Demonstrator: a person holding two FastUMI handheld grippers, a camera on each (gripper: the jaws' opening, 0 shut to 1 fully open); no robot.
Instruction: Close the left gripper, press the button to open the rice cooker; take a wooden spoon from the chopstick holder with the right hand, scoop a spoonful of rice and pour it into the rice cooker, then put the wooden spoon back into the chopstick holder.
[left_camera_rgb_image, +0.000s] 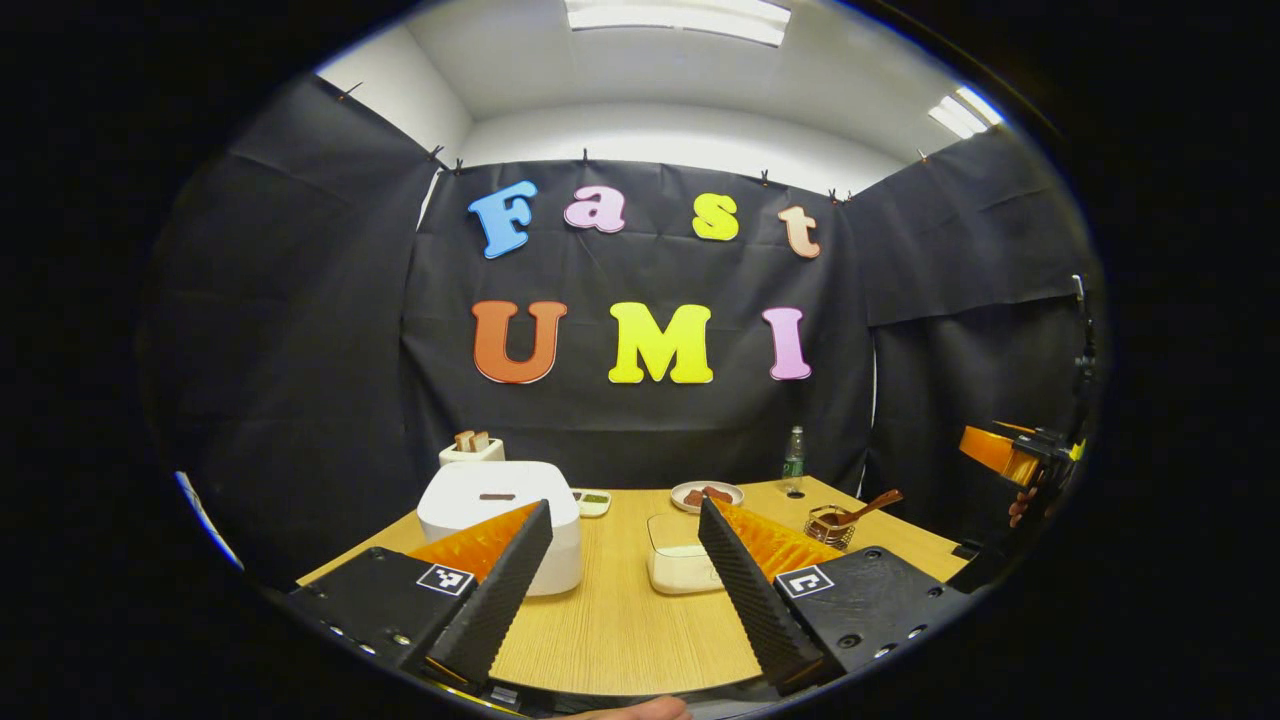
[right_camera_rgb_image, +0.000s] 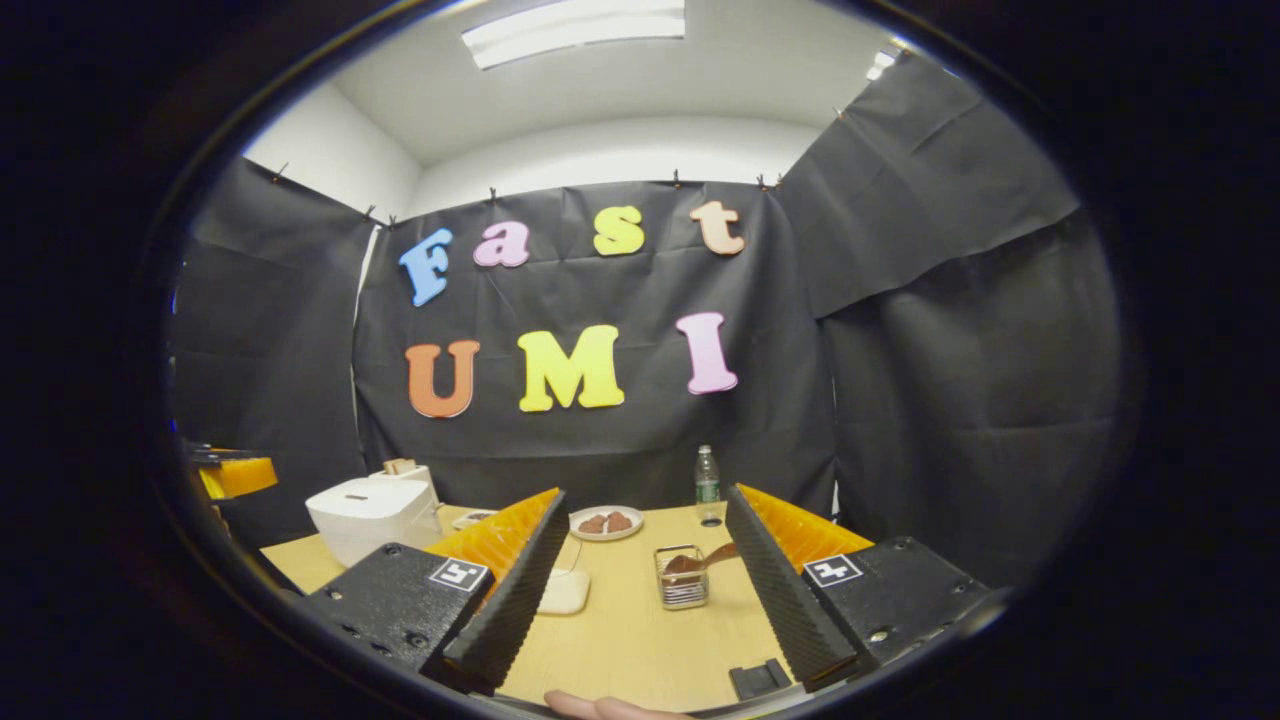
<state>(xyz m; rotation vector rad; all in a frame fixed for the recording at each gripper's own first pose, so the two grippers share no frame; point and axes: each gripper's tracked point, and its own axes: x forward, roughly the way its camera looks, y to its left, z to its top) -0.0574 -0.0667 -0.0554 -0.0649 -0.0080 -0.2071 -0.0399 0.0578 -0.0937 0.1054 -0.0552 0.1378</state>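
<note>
The white rice cooker (left_camera_rgb_image: 497, 520) stands at the table's left with its lid down, just beyond my left gripper (left_camera_rgb_image: 625, 512), which is open and holds nothing. A clear box of rice (left_camera_rgb_image: 680, 562) sits in the middle of the table. To its right a wire chopstick holder (left_camera_rgb_image: 828, 527) carries the wooden spoon (left_camera_rgb_image: 872, 507), which leans to the right. In the right gripper view my right gripper (right_camera_rgb_image: 647, 498) is open and empty, and the chopstick holder (right_camera_rgb_image: 683, 580) with the spoon (right_camera_rgb_image: 706, 559) lies ahead between its fingers. The rice cooker (right_camera_rgb_image: 370, 515) is far left there.
At the back of the wooden table (left_camera_rgb_image: 620, 620) are a toaster with bread (left_camera_rgb_image: 470, 450), a small dish (left_camera_rgb_image: 592, 502), a plate of brown food (left_camera_rgb_image: 707, 495) and a plastic bottle (left_camera_rgb_image: 793, 460). The other gripper and a hand (left_camera_rgb_image: 1012, 458) hover off the table's right edge.
</note>
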